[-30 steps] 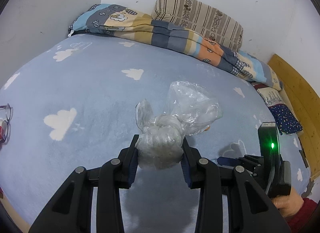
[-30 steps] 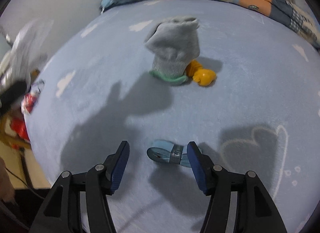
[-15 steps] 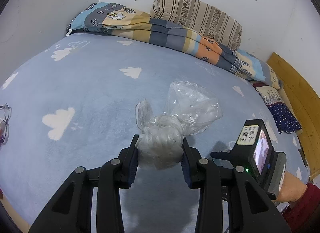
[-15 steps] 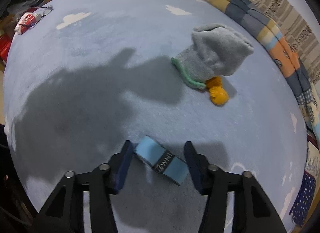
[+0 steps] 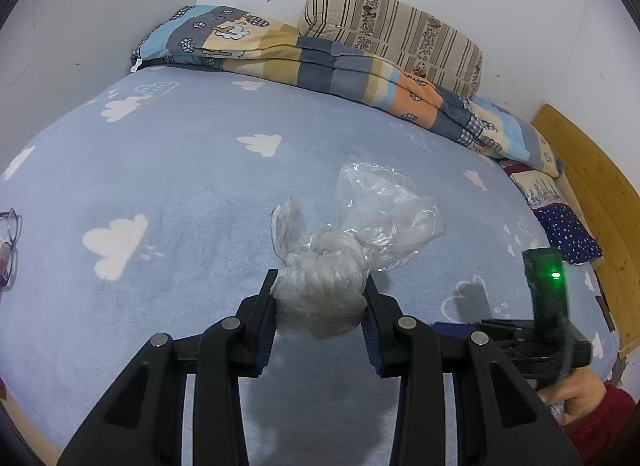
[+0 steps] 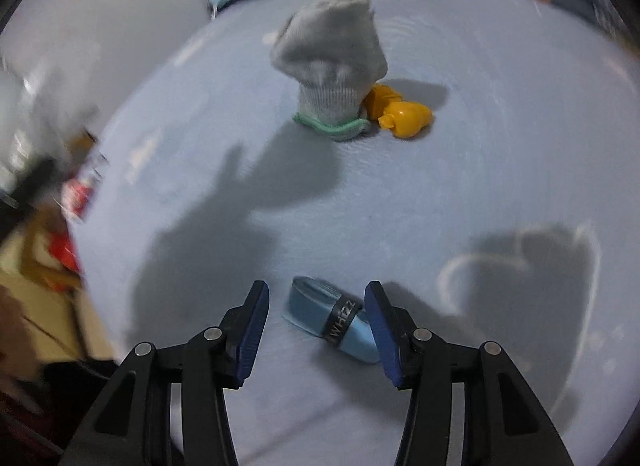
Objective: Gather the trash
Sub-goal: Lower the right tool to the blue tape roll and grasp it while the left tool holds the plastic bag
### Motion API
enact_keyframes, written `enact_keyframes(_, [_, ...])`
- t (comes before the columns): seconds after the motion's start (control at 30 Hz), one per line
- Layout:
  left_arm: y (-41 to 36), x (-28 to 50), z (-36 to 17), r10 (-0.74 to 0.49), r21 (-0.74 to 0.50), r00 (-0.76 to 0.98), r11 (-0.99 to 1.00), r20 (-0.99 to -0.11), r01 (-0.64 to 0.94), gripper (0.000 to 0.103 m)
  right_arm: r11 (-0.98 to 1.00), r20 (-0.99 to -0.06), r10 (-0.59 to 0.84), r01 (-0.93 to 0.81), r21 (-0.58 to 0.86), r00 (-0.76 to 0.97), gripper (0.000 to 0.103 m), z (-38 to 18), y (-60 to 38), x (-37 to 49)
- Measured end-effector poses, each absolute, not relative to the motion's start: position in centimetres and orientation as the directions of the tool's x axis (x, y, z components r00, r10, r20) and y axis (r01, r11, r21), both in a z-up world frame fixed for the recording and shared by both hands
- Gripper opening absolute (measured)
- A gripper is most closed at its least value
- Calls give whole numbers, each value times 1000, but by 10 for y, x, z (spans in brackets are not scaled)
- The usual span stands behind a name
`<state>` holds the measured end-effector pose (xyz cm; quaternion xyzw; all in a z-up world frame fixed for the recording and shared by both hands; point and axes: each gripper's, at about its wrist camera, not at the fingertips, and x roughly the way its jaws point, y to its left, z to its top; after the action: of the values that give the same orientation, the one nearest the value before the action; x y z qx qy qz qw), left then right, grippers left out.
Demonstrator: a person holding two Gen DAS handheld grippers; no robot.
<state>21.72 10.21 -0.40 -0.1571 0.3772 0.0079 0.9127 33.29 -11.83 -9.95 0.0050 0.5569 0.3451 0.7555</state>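
While my left gripper [image 5: 320, 306] stays out of contact with the blue bedsheet [image 5: 180, 169], it is clamped on a knotted clear plastic bag [image 5: 324, 286] at lower centre of its frame. My right gripper [image 6: 317, 318] has its jaws apart around a light-blue wrapped roll [image 6: 334, 318] lying on the sheet, its far end touching the right finger. A grey sock [image 6: 332, 73] and a yellow toy [image 6: 404, 113] sit in the upper centre.
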Motion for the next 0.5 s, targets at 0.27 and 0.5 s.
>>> enact_keyframes(0.27, [99,217,-4,-102,-272,710,953,-697,-131,36,730,-870,454,-639,241,190,59,-88,-101,303])
enact_keyframes(0.5, [98,218,-4,-104,-274,712,953,-695,-128,36,620,-925,238,-779,-90,297,59,-105,-72,301])
